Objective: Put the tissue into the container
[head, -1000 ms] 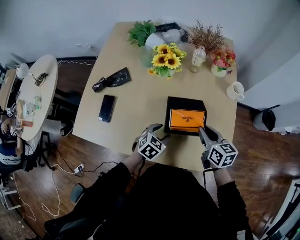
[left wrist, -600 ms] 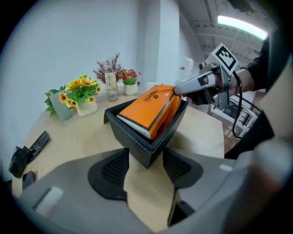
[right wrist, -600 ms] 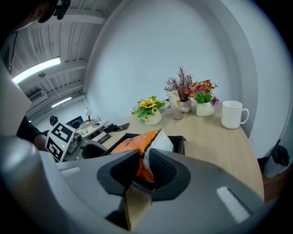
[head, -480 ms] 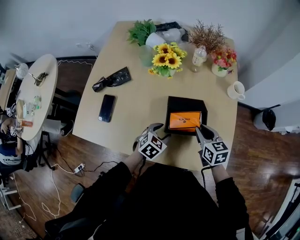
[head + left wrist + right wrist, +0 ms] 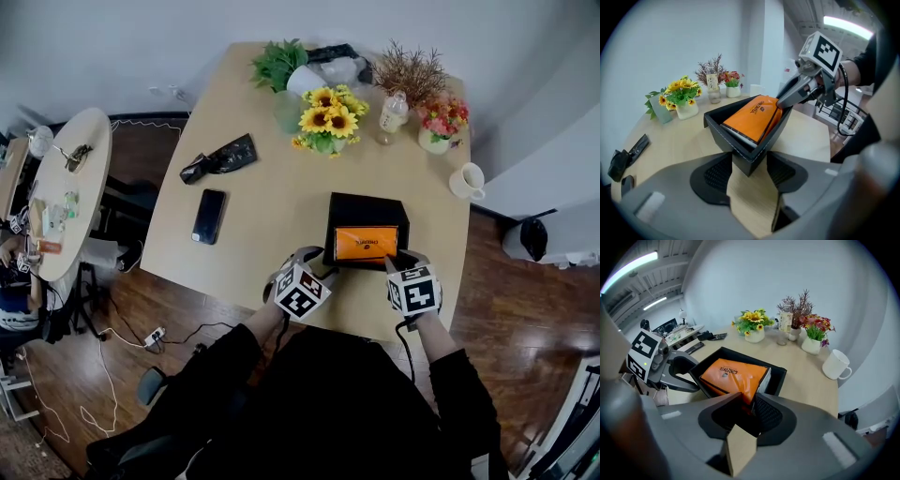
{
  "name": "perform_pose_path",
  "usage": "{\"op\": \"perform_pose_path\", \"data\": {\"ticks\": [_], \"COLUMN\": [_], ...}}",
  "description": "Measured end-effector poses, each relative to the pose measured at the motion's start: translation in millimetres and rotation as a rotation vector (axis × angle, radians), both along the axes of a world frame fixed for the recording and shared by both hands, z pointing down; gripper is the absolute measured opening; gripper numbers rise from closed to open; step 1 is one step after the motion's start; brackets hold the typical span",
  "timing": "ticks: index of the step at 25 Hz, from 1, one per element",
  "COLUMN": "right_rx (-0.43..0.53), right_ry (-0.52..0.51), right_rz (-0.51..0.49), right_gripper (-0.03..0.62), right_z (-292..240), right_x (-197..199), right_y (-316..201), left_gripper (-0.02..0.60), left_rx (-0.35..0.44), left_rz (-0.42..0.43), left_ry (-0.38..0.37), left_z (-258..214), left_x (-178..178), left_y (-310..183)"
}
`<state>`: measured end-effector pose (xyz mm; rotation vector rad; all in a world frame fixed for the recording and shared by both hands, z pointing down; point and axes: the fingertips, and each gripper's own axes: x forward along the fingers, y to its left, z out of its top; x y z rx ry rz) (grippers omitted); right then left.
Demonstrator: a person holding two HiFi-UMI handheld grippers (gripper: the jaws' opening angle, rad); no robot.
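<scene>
Setting: Pale wooden table (image 5: 253, 216) in an office room; sunflowers (image 5: 328, 117) and a white mug (image 5: 466, 180) stood at the far side, well apart from the work.
Container: the black container (image 5: 367, 200), open-topped, sat close to the table's near edge, right of centre.
Tissue: the orange tissue pack (image 5: 366, 243) lay inside the container but tilted, its near-right corner raised toward the rim and its far-left part lower in the box.
Left gripper: the left gripper (image 5: 749, 159) was clamped across the container's near-left corner, one pad on each wall.
Right gripper: the right gripper (image 5: 747, 399) had its jaws opening, with the pack's raised corner between the pads and apparently touching both.
Step in hand: judged to be the release, the pack being almost wholly in.
Doing it well: the corner should be below the rim before the pads part fully. The left grip should hold firm so the box does not skid. The right gripper should back off toward the near-right, along its jaws.
Risk: the soft wrapper could cling to a pad and ride back out, or the pack could stay propped on the right wall and need a downward press.
</scene>
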<state>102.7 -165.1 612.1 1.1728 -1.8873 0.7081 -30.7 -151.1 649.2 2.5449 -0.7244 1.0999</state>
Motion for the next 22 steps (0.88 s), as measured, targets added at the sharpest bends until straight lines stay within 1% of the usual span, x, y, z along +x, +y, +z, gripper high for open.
{"op": "perform_pose_path", "data": {"ticks": [4,7,11,12,16,19,22], "right_rx": [-0.064,-0.132,-0.240,-0.250,-0.185,-0.139,-0.058], "right_ry": [0.060,0.111,0.118,0.122,0.142,0.152,0.167], "right_rz": [-0.025,-0.052,-0.066,-0.067,-0.060,-0.060,-0.055], "right_gripper": [0.090,0.092,0.094,0.095,0.113,0.146,0.173], "right_z": [5,11,16,17,13,9,-3], "right_x": [1,-2,-8,-8,-2,-2,4], "right_y": [-1,0,4,4,-1,2,-5], "left_gripper": [0.218,0.218,0.218,0.218,0.218,0.218,0.218], "left_rx": [0.000,0.002,0.001,0.002,0.007,0.008,0.008], "left_rz": [-0.014,-0.030,-0.041,-0.040,-0.040,-0.046,-0.051], "left_ry": [-0.002,-0.002,-0.001,-0.001,-0.003,-0.003,-0.001], "left_z": [1,0,0,0,-1,-1,-2], "left_x": [1,1,1,2,0,-2,-4], "left_y": [-1,-1,-1,-1,1,2,2]}}
